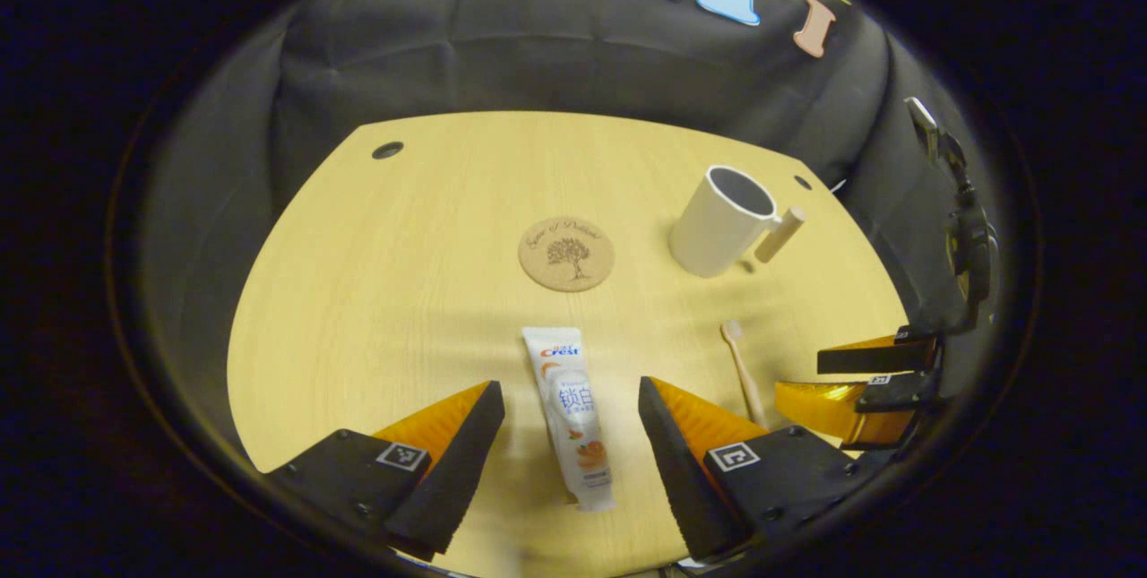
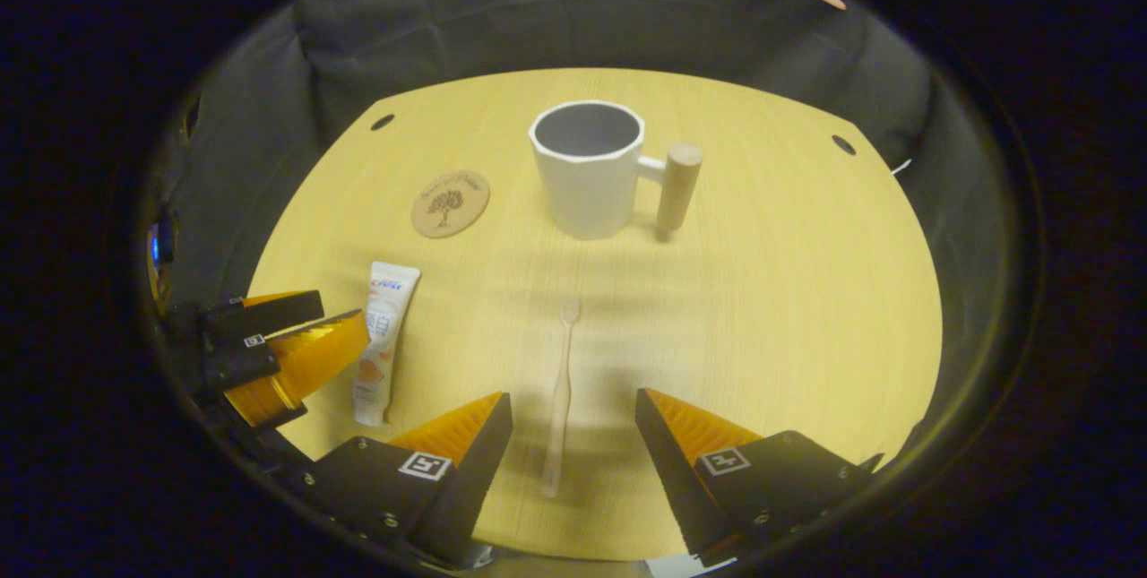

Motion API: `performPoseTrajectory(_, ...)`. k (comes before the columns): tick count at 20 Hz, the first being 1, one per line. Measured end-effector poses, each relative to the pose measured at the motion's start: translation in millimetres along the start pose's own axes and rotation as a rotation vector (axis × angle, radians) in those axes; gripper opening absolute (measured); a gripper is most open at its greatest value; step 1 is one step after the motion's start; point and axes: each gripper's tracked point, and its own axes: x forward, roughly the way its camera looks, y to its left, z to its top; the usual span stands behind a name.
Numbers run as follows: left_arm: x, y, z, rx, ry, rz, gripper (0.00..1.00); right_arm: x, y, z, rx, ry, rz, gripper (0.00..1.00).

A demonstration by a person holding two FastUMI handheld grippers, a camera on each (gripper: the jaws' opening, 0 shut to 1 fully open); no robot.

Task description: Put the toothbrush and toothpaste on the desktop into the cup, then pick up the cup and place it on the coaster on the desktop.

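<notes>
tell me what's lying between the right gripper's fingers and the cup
The toothbrush lies flat there, handle between the open right gripper, head toward the cup. Past it, only bare desktop, as the right gripper view shows.

Dim booth, and warm light is falling from overhead onto the desktop (image 1: 376, 291), leaving its middle brightest. The cup (image 2: 587, 170) is throwing a soft shadow toward the near edge. Fisheye bending is curving the desktop's edges in both views, and everything is softening and darkening toward the rim. No glare is showing.
</notes>
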Motion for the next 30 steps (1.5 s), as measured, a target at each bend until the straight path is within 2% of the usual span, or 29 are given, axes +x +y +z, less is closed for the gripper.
performPoseTrajectory(3,13,2,-9,0.002,0.045,0.015,0.98,15,-1,-8,0.008,0.055,-0.010,0.85)
performPoseTrajectory(4,14,2,-10,-0.004,0.053,0.011,0.94,18,-1,-9,0.007,0.065,-0.014,0.85)
performPoseTrajectory(5,16,1,-11,-0.008,0.058,0.009,0.98,20,-1,-11,0.007,0.072,-0.017,0.85)
performPoseTrajectory(9,26,2,-19,-0.014,0.102,0.018,0.99,26,3,-16,-0.004,0.098,-0.016,0.84)
performPoseTrajectory(10,27,3,-20,-0.022,0.114,0.020,0.98,28,4,-17,-0.003,0.105,-0.015,0.78)
performPoseTrajectory(14,38,18,-29,-0.017,0.130,0.072,0.98,35,2,-22,-0.016,0.127,-0.040,0.78)
performPoseTrajectory(15,39,19,-28,-0.008,0.124,0.072,0.94,36,1,-20,-0.021,0.114,-0.049,0.78)
performPoseTrajectory(16,39,20,-28,0.003,0.121,0.081,0.89,36,-3,-21,-0.021,0.120,-0.064,0.65)
performPoseTrajectory(17,39,22,-29,0.015,0.118,0.091,0.89,36,-2,-20,-0.014,0.118,-0.064,0.58)
performPoseTrajectory(18,39,24,-29,0.028,0.110,0.104,0.87,38,-4,-21,-0.013,0.125,-0.065,0.57)
performPoseTrajectory(19,40,24,-31,0.042,0.107,0.112,0.77,36,-2,-23,-0.009,0.130,-0.067,0.55)
performPoseTrajectory(20,39,24,-30,0.045,0.100,0.115,0.78,35,-2,-25,-0.006,0.141,-0.071,0.57)
performPoseTrajectory(22,40,23,-30,0.037,0.101,0.118,0.74,28,-2,-29,-0.008,0.134,-0.078,0.59)
performPoseTrajectory(24,39,26,-29,0.021,0.095,0.132,0.70,39,-1,-29,-0.004,0.145,-0.081,0.24)
performPoseTrajectory(25,40,25,-28,0.023,0.093,0.139,0.58,35,-1,-29,-0.005,0.146,-0.081,0.24)
performPoseTrajectory(26,41,31,-29,0.029,0.096,0.158,0.57,34,-1,-28,-0.004,0.144,-0.081,0.24)
performPoseTrajectory(27,38,29,-26,0.022,0.090,0.157,0.39,34,0,-29,-0.005,0.143,-0.081,0.24)
performPoseTrajectory(28,39,31,-26,0.022,0.090,0.166,0.39,32,-2,-26,-0.011,0.137,-0.081,0.24)
performPoseTrajectory(29,38,32,-27,0.025,0.093,0.168,0.29,42,-1,-27,0.008,0.131,-0.082,0.24)
performPoseTrajectory(30,39,31,-28,0.032,0.098,0.166,0.31,45,-1,-27,0.012,0.132,-0.071,0.02)
